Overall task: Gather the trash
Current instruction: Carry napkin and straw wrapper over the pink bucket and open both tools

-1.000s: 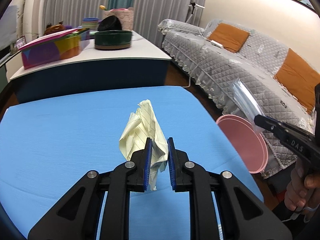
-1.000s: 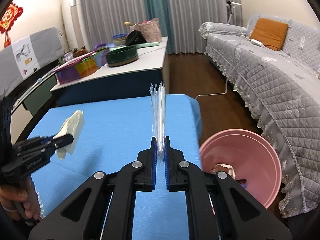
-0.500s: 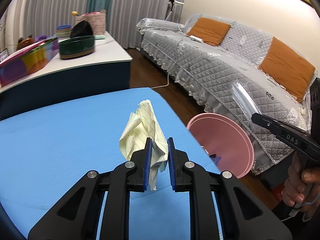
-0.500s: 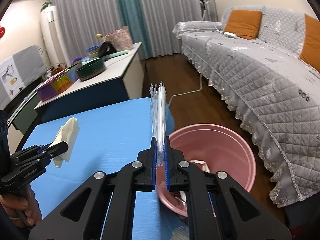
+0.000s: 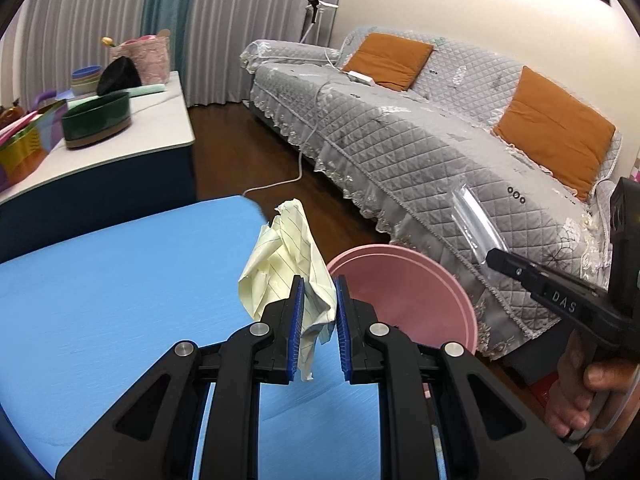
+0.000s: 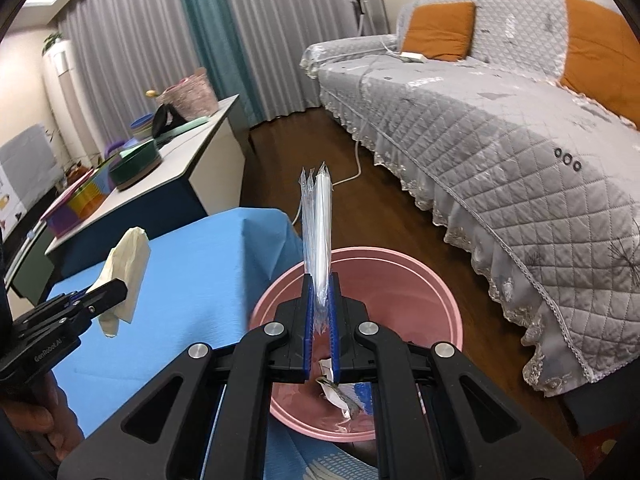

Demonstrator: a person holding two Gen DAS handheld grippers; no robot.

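My left gripper (image 5: 318, 292) is shut on a crumpled yellow lined paper (image 5: 290, 256), held above the right edge of the blue table (image 5: 120, 280), just left of the pink bin (image 5: 420, 300). My right gripper (image 6: 320, 292) is shut on a clear plastic wrapper (image 6: 316, 224), which stands upright directly over the pink bin (image 6: 420, 280). The bin holds some scraps (image 6: 340, 396). The paper (image 6: 124, 268) and left gripper (image 6: 100, 294) show at the left of the right wrist view. The wrapper (image 5: 474, 224) and right gripper (image 5: 494, 256) show at the right of the left wrist view.
A grey quilted sofa (image 5: 440, 140) with orange cushions (image 5: 556, 132) stands right of the bin. A white side table (image 5: 120, 128) behind holds a green bowl (image 5: 98, 118), a colourful box and a basket. A white cable (image 5: 276, 186) lies on the wooden floor.
Both grippers have moved right towards the pink bin, each still holding its item. The right gripper with the wrapper now hangs over the bin; the left has reached the table's right edge.
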